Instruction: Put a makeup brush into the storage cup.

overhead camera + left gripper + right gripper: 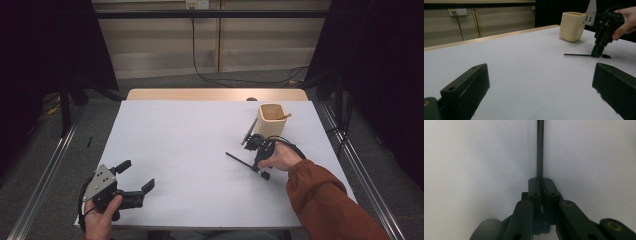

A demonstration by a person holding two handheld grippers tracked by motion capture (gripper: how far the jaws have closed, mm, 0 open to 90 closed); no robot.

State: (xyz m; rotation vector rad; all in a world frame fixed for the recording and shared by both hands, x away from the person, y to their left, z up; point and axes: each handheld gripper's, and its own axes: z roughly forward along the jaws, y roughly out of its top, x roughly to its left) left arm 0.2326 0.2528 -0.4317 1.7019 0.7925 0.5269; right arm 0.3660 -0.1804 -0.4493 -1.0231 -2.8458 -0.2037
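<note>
Black stick (240,160) clenched in right gripper (262,169) near table's right edge (330,150); left gripper (136,176) released, bare tabletop between.

We see the white worktop (200,150) evenly lit from above with soft shadows, dark surroundings, and blurred near claw parts.

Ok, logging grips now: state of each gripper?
Left gripper: open, holding nothing.
Right gripper: closed on the thin black stick lying on the table.
</note>
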